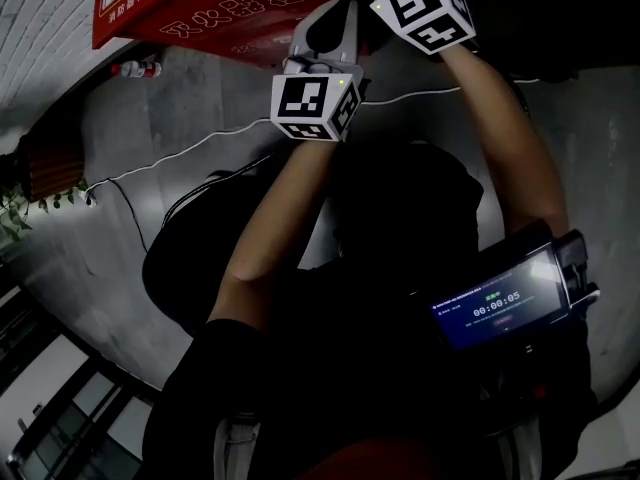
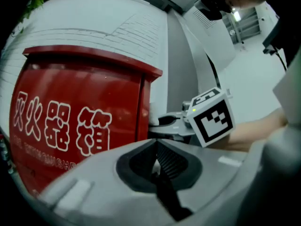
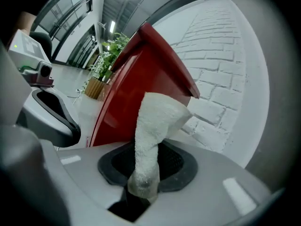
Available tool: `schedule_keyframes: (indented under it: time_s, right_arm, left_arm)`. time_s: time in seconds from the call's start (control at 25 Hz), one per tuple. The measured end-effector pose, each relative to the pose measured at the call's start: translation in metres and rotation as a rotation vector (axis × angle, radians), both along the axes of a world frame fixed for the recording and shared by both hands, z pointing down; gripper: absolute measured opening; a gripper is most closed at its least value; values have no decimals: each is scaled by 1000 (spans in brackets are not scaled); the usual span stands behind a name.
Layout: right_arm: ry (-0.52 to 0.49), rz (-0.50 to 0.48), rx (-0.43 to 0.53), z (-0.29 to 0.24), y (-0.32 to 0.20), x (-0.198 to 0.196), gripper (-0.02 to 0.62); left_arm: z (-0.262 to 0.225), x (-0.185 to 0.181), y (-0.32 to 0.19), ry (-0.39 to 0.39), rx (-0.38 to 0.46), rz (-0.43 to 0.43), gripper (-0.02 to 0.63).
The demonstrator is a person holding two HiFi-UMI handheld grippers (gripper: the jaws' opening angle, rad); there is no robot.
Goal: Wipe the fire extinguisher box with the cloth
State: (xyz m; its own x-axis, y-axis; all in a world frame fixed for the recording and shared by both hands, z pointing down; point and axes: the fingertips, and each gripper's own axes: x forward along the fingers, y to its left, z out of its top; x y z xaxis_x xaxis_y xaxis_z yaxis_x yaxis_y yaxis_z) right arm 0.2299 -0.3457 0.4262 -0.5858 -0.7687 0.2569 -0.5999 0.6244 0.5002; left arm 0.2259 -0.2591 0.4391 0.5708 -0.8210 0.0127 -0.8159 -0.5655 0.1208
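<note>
The red fire extinguisher box [image 2: 70, 126] with white characters stands against a white brick wall; its top shows in the head view [image 1: 200, 8]. My right gripper [image 3: 146, 173] is shut on a white terry cloth [image 3: 153, 126], whose free end rests against the box's side edge [image 3: 136, 84]. My left gripper [image 2: 157, 161] is shut with nothing in it and hangs in front of the box's face. The right gripper [image 2: 164, 124] shows beside the box's right side. Both marker cubes sit near the box in the head view, left [image 1: 315, 103] and right [image 1: 425, 8].
The white brick wall [image 3: 225, 79] runs behind the box. Potted plants [image 3: 106, 65] stand further along it. A thin cable [image 1: 180, 158] and a bottle [image 1: 140, 68] lie on the grey floor. A device with a lit screen [image 1: 495, 303] hangs at the person's waist.
</note>
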Motion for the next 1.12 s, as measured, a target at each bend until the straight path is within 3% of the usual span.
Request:
schedule_keyframes:
  time_s: [0.44,0.84,1.12]
  right_arm:
    - [29,-5,-117,100,-8,-10,91]
    - [156,-62,-220,188,1,-8,91]
    - [125,-44,-297,238,4,-9,91]
  left_arm:
    - [66,-7,-6,-29,-63,54,-2]
    - [120,-16,-6,-61,-122,56,-2]
    - [163,-17,-2,-96,-185,59,-2]
